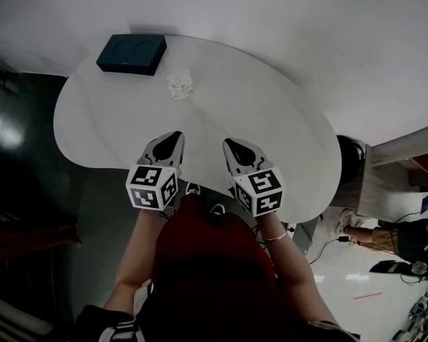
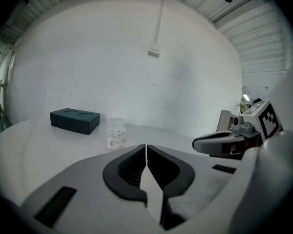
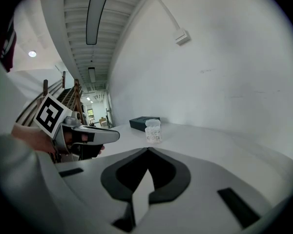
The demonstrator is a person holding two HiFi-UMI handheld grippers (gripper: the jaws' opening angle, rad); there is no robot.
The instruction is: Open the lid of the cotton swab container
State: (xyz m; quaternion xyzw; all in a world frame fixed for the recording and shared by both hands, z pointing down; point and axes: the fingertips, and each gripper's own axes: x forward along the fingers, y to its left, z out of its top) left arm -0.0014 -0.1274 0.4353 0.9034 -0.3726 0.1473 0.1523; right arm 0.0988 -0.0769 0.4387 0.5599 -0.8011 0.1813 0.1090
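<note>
The cotton swab container is a small clear round tub with its lid on, standing upright on the white table toward the far side. It also shows as the tub in the left gripper view and the tub in the right gripper view. My left gripper hovers over the near table edge, shut and empty, its tips touching. Beside it my right gripper is likewise shut and empty, tips together. Both point toward the tub, well short of it.
A dark blue box with two round recesses lies at the table's far left, just behind the tub. A white wall rises behind the table. A dark floor lies to the left, and wooden shelving and another person's legs are at the right.
</note>
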